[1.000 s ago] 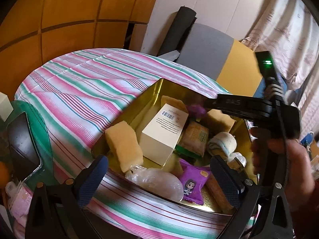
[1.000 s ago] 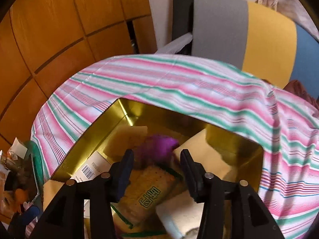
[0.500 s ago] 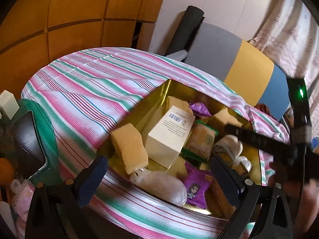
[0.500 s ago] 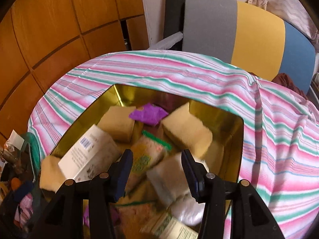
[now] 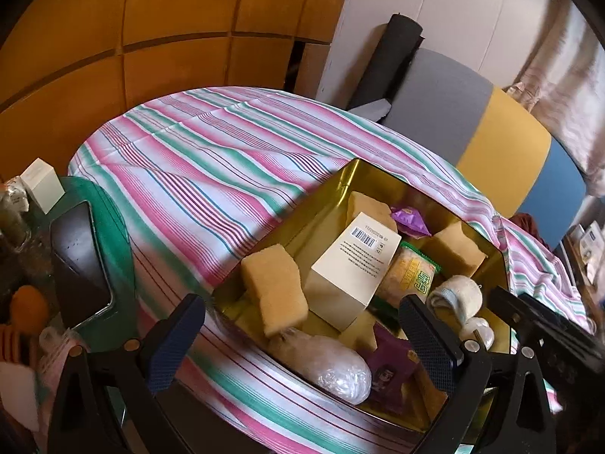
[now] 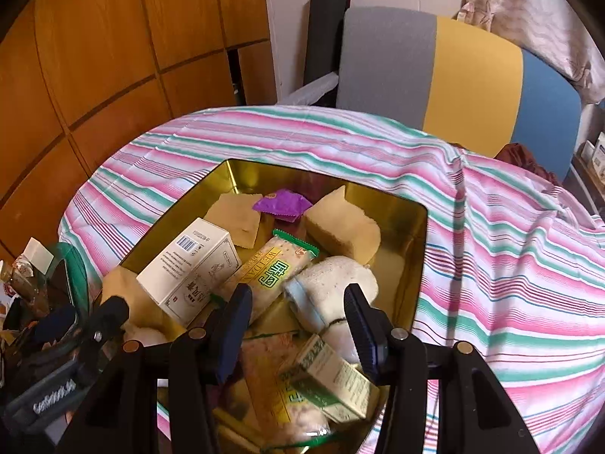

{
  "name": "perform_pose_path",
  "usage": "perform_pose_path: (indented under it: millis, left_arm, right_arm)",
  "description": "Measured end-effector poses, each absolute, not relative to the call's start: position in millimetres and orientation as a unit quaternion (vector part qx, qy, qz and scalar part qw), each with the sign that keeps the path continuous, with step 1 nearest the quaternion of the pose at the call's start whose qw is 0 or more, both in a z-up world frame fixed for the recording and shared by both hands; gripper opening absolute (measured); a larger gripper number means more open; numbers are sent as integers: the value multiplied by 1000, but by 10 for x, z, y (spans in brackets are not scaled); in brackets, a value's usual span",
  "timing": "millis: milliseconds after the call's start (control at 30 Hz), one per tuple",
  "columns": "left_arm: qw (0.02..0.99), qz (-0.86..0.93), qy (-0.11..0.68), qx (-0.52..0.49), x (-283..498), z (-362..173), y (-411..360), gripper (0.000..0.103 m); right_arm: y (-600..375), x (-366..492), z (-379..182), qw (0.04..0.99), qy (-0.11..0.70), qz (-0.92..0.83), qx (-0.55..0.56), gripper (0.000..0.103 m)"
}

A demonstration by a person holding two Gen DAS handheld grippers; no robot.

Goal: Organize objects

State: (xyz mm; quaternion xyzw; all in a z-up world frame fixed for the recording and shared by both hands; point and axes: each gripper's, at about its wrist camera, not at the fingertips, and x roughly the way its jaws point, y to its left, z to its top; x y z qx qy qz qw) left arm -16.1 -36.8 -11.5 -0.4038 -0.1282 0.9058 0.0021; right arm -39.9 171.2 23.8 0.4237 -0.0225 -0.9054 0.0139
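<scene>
An open gold tin [image 5: 291, 223] [image 6: 414, 227] sits on the striped cloth and holds several objects. Among them are yellow sponges [image 5: 276, 287] [image 6: 340, 227], a white barcoded box [image 5: 355, 265] [image 6: 193, 268], a biscuit packet [image 6: 272, 272], a rolled towel [image 6: 332, 287], a clear plastic bag [image 5: 329, 367] and a small green-and-white box [image 6: 332, 382]. A purple packet [image 5: 410, 219] [image 6: 281, 204] lies at the tin's far end. My right gripper [image 6: 298, 325] hangs open over the near end with nothing between its fingers. My left gripper [image 5: 302, 344] is wide open and empty at the tin's near left corner.
The striped cloth [image 6: 510, 265] covers a round table. A chair with a grey, yellow and blue back [image 6: 435, 75] stands behind it, in front of a wooden panel wall [image 5: 151, 56]. A dark phone [image 5: 77, 261] and small clutter lie on green glass at the left.
My right gripper has drawn back from the tin's far end, where the purple packet was between its fingers. The packet now lies there alone. The left gripper barely moved.
</scene>
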Motion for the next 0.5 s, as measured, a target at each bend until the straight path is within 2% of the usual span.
perform_pose_path:
  millis: [100, 400, 500]
  left_arm:
    - [6, 905, -122, -408, -172, -80, -346, 103]
    - [-7, 900, 3, -437, -222, 35, -72, 103]
    - [9, 901, 12, -434, -192, 35, -29, 103]
  right_arm:
    - [1693, -314, 285, 8, -19, -908, 419, 52]
    - [1746, -205, 275, -19, -36, -907, 420, 57]
    - [1784, -182, 272, -33, -38, -907, 418, 57]
